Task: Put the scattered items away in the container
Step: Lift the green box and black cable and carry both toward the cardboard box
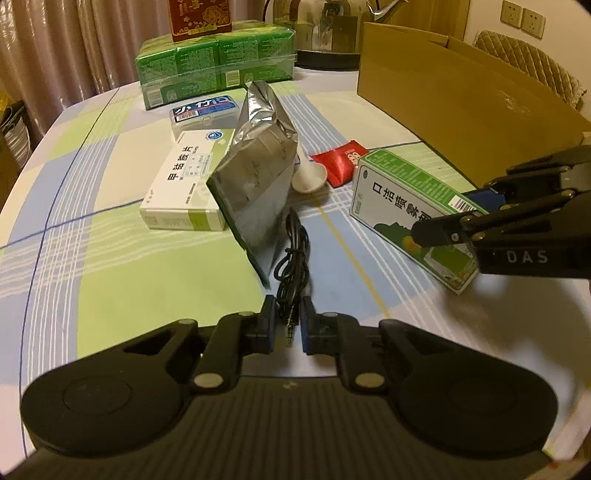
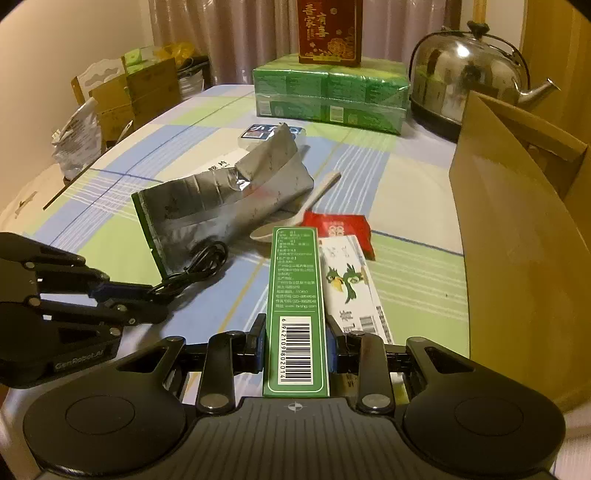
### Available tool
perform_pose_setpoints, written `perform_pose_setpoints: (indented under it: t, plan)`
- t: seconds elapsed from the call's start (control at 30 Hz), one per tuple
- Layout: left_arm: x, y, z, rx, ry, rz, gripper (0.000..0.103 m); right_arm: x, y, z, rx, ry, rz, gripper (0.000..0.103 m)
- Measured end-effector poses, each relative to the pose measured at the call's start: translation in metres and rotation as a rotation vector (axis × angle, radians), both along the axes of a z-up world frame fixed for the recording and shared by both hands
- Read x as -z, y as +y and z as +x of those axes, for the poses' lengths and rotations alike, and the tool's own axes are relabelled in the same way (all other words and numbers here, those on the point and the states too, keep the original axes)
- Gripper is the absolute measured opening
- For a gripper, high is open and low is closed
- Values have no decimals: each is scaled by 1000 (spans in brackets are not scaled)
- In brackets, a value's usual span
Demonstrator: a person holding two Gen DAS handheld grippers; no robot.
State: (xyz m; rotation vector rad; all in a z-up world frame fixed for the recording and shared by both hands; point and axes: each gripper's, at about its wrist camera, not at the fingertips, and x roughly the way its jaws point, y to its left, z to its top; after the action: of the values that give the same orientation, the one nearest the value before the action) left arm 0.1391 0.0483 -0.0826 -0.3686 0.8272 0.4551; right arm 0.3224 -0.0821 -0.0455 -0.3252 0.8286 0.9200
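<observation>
The cardboard box [image 2: 517,236] stands open at three o'clock in the right wrist view, on the checked tablecloth [image 1: 110,258]. At twelve o'clock a shrink-wrapped green pack [image 2: 330,94] carries a red carton [image 2: 330,31] with gold characters, and a steel kettle [image 2: 469,74] sits just beside it. Mid-table lies the crumpled silver foil bag [image 1: 258,173]; at its nine o'clock, in the left wrist view, a white medicine box [image 1: 186,184] printed 甲钴胺片, and behind that a clear case [image 1: 203,112] with a blue label. The right gripper [image 2: 296,349] pinches the green medicine box [image 2: 296,314] — barcode 6942109802014 — with its fingers pressed on both sides. The left gripper [image 1: 289,325] has fingers closed around the plug of the black audio cable [image 1: 293,254]. A white spoon [image 1: 309,177] touches a red sachet [image 1: 341,160] — both near the bag. "DAS" reads on the right gripper's body, "GenRobot.AI" on the left's.
</observation>
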Motion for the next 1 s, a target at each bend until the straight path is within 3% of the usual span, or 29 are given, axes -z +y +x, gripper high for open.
perform_pose_setpoints:
  t: [0.27, 0.33, 0.4, 0.6, 0.83, 0.93, 1.0]
  plan:
    - [-12, -48, -25, 64, 33, -49, 10, -4, -24, -26, -3, 28, -15, 27]
    - [-12, -57, -27, 63, 39, -44, 13, -4, -33, -35, 0, 36, -18, 27]
    - [-13, -62, -29, 63, 35, -51, 24, -4, -39, -43, -11, 25, -30, 27]
    - [-17, -58, -14, 84, 30, -11, 30, 0, -52, -53, -11, -5, -49, 28]
    - [-11, -50, 5, 137, 45, 1, 30, 5, -53, -51, -10, 6, -44, 28]
    - [-7, -48, 6, 148, 49, -8, 30, 7, -51, -48, -17, 3, -45, 34]
    - [-7, -48, 5, 151, 45, -15, 22, 9, -49, -45, -18, 8, -46, 36]
